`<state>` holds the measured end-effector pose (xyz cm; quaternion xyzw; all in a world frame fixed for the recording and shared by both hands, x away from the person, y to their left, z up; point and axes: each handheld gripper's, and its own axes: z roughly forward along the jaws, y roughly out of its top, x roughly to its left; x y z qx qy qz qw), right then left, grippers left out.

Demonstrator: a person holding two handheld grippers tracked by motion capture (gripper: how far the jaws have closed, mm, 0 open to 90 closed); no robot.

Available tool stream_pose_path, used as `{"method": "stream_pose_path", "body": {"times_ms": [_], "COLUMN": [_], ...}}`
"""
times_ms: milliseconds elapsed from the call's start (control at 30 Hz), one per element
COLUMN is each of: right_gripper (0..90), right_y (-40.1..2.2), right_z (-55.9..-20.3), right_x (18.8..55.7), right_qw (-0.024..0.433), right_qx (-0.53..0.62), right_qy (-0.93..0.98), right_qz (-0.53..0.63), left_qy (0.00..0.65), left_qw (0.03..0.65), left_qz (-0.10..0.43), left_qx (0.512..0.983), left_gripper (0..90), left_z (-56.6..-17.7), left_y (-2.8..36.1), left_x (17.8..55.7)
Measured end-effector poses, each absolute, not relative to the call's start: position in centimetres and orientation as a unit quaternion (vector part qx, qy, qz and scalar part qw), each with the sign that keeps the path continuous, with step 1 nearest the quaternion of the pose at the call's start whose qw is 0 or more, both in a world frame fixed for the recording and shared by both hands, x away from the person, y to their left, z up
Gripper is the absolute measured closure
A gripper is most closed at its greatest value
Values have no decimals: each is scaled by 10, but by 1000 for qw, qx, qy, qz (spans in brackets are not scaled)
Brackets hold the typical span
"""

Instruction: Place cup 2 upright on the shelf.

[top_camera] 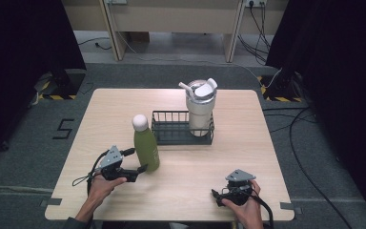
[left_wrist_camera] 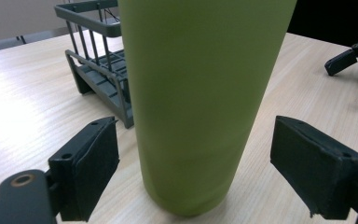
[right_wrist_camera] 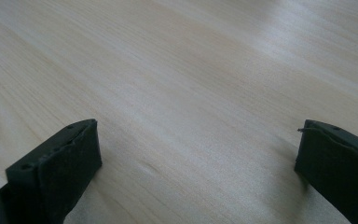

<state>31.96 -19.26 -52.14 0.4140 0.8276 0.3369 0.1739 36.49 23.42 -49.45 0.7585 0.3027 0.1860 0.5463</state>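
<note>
Left tongs [top_camera: 142,161] released, jaws straddling the upright green bottle [top_camera: 145,145] without touching. Right tongs [top_camera: 216,194] released, resting on the tabletop [top_camera: 219,157] near right.

The bench [top_camera: 181,191] is lit evenly and softly from above while both sides of the room stay almost black, a white glare lies on the wood in the left gripper view, and the near jaws there look soft.

White tumbler [top_camera: 200,112] upright inside dark wire basket [top_camera: 171,136], on table [top_camera: 228,143].
</note>
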Motion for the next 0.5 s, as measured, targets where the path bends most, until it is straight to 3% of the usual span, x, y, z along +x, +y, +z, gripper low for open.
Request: {"method": "stream_pose_path", "body": {"times_ms": [500], "right_gripper": [4], "right_y": [-193], "right_z": [-521], "right_x": [320], "right_qw": [174], "right_qx": [414], "right_qy": [828], "right_qz": [337], "left_qy": [299], "left_qw": [553], "left_qz": [190], "left_qx": [754], "left_gripper": [148], "left_z": [-492], "left_y": [220], "left_x": [372]}}
